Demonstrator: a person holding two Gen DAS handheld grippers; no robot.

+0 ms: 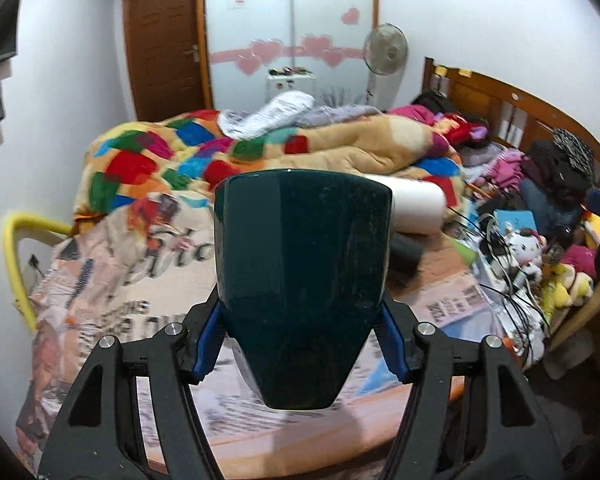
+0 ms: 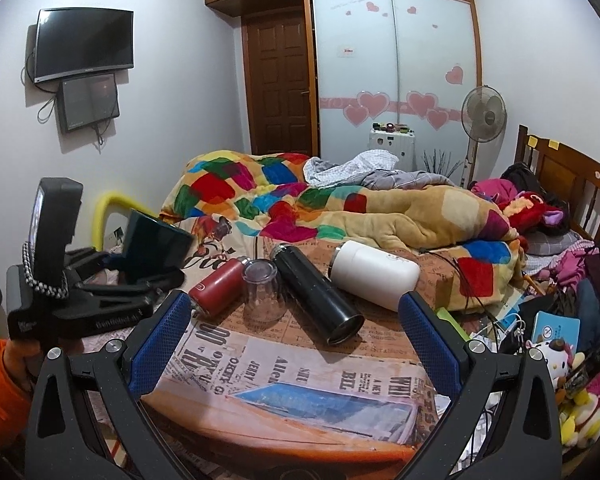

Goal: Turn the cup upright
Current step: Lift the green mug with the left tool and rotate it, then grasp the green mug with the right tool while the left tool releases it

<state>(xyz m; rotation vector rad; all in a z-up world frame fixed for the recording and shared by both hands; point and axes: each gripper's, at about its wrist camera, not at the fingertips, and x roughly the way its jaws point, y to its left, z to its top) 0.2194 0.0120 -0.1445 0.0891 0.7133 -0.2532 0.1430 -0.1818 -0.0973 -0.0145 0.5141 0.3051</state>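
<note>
Your left hand-held gripper (image 1: 302,344) is clenched on the dark green cup (image 1: 303,280), its blue pads (image 1: 208,340) pressing the narrower end while the wider end points away from the camera; the right wrist view shows that cup (image 2: 152,246) held off the surface (image 2: 300,376), tilted, to the left of the clear glass (image 2: 262,292). To finish the flip well, I judge you should keep the squeeze steady, roll the wrist until the cup's open end faces up, and lower it straight down onto a bare patch of the newspaper-print cloth in front of the clear glass before letting go; which end is the mouth cannot be told from these views, so check it as you turn. Your right hand-held gripper (image 2: 296,332) is released and holds nothing, its jaws spread wide above the surface just in front of the clear glass. Mind the clutter: a red bottle (image 2: 216,290) lies touching or just beside the glass on its left, a black flask (image 2: 318,294) lies on its right, and a white bottle (image 2: 374,274) lies further right of that. The glossy cup could slip or knock these when it is set down.
</note>
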